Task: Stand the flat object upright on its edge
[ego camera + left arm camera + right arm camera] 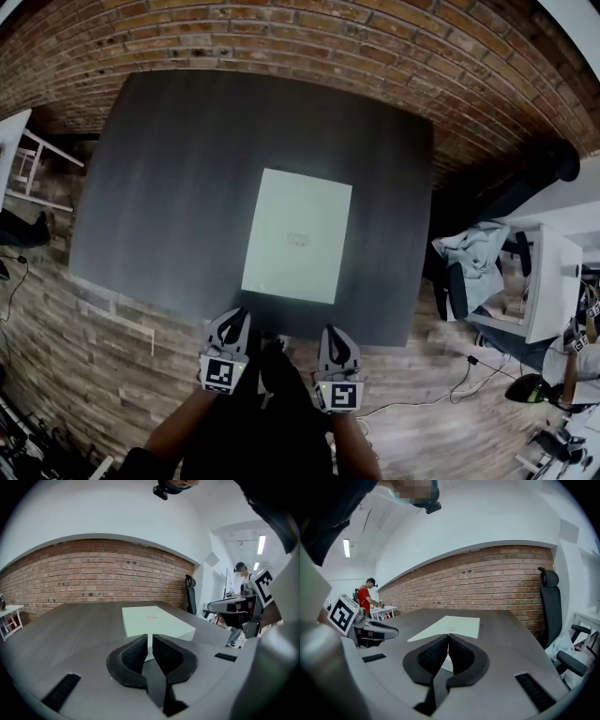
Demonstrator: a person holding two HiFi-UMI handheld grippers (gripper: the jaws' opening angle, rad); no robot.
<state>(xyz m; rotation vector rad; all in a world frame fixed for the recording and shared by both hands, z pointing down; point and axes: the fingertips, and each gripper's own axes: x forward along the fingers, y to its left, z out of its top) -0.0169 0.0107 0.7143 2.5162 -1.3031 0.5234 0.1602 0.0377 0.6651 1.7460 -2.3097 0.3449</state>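
A flat pale-green box (pixel 297 235) lies face up in the middle of the dark grey table (pixel 169 187). It also shows ahead of the jaws as the box (pixel 154 620) in the left gripper view and the box (pixel 452 626) in the right gripper view. My left gripper (pixel 237 320) hovers just short of the table's near edge, left of the box's near side, jaws shut with nothing in them. Beside it, my right gripper (pixel 334 335) is shut and empty too. In their own views the left gripper (pixel 150 641) and right gripper (pixel 447 641) have pads together.
A brick wall (pixel 309 37) runs behind the table. A black office chair (pixel 525 183) and a white desk (pixel 553 281) with cloth stand to the right. A white table (pixel 19 159) is at the left. A person (pixel 365 595) stands in the far room.
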